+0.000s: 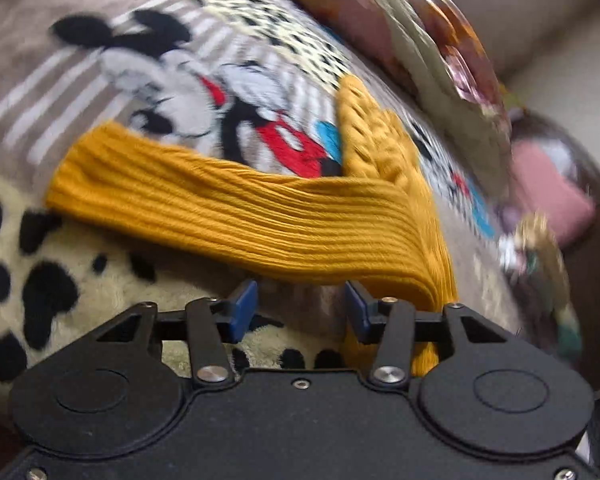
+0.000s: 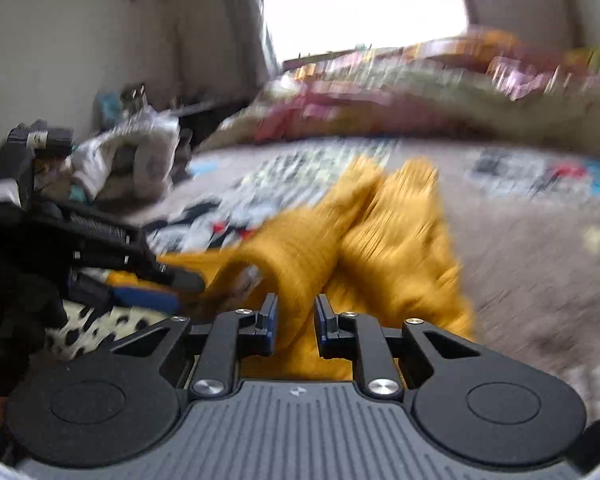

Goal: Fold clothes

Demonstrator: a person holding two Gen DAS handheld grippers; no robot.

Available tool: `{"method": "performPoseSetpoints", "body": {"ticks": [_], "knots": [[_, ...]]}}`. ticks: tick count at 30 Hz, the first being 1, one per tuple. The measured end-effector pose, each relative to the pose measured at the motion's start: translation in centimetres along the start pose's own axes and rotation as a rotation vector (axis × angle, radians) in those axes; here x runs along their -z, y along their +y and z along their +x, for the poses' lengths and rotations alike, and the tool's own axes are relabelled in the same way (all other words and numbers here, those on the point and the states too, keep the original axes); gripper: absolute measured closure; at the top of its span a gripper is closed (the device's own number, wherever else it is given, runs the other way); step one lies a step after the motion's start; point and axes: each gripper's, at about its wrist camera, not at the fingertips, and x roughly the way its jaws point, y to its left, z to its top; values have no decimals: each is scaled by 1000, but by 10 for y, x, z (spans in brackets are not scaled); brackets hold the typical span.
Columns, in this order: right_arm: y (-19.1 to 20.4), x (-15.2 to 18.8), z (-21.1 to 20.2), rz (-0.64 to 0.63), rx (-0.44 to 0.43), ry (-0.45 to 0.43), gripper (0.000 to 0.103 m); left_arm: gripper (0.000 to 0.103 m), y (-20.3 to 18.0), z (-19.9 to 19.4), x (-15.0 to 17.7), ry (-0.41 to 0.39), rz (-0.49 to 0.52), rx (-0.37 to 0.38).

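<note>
We're on the bed, and the big cartoon-mouse blanket (image 1: 204, 92) fills nearly the whole surface, spotted cream patches at the near left edge. Across it lies the mustard knit garment (image 1: 236, 216), a ribbed band running from the left towards the near right, with a cable-knit part heading off to the far side. In the right wrist view the same garment (image 2: 384, 236) bunches into two humps just beyond the jaws.

The fold looks to be mid-way, I'd say: one part laid over, the rest still gathered. The left gripper (image 1: 302, 310) has its jaws apart with nothing between the blue pads; the ribbed band sits just beyond the tips, and a fold of knit hangs beside the right finger. The right gripper (image 2: 296, 326) has its jaws drawn narrow on a fold of the mustard knit, and that looks like a grip, blur allowing.

Next call: the left gripper wants a fresh hold on an edge of the band, and the right hand's bunch needs pulling flat.

Obstacles? A floral quilt (image 1: 428, 40) heaps along the far side, a pile of pale laundry (image 2: 136, 152) sits far left, and the left gripper (image 2: 144, 292) crowds in just left of the knit.
</note>
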Motion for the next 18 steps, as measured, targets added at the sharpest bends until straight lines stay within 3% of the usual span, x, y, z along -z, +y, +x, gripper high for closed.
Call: {"method": "performPoseSetpoints", "body": {"ticks": [4,8,10,13,16,18], "knots": [[11,-4,2,-104,20,-73,83,54,25,-1,0,-53,-181,35],[6,2,49,-81,57,114,84,55,41,-4,-3,-135,-325,32],[0,5,50,-71,62,107,84,57,43,-9,-8,-196,-349,-14],[-4,3,46,-56,64,104,84,57,44,-16,-13,-284,-326,-86],[-6,5,44,-48,67,92,84,62,44,-12,-17,-308,-263,-119],[-3,7,40,-64,73,83,84,91,33,-9,-23,-312,-123,-181]]}}
